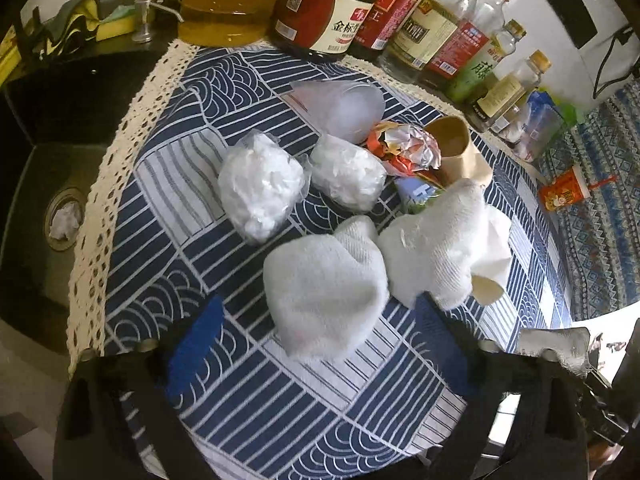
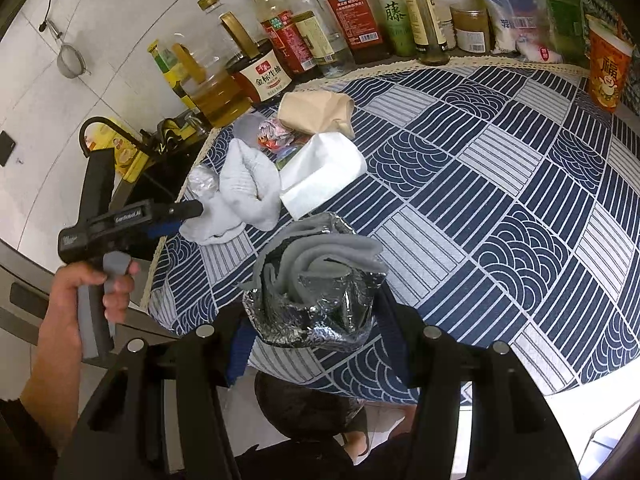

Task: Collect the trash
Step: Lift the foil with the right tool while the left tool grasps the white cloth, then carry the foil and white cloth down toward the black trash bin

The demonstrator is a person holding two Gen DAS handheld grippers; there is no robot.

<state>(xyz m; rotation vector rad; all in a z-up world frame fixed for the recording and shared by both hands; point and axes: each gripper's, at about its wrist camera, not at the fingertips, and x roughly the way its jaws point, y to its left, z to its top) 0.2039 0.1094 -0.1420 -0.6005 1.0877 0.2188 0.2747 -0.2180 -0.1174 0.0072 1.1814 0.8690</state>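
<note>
In the left wrist view a crumpled white paper wad (image 1: 324,292) lies on the blue patterned cloth (image 1: 280,400). My left gripper (image 1: 316,314) straddles it, open, and its blue pads stand clear of both sides. A second white wad (image 1: 444,240), two plastic-wrapped white bundles (image 1: 260,184), a crumpled colourful wrapper (image 1: 404,148) and a beige paper cup (image 1: 456,148) lie just beyond. My right gripper (image 2: 316,332) is shut on a silver foil bag (image 2: 320,312) stuffed with grey cloth. The right wrist view also shows the left gripper (image 2: 188,214) at the white wads (image 2: 248,184).
Oil and sauce bottles (image 1: 328,4) line the back of the counter. A dark sink (image 1: 40,200) with a faucet (image 2: 108,128) lies left of the cloth's lace edge. An orange cup (image 2: 608,72) stands at the far right, and white paper (image 2: 320,168) and a beige bag (image 2: 316,112) lie in the pile.
</note>
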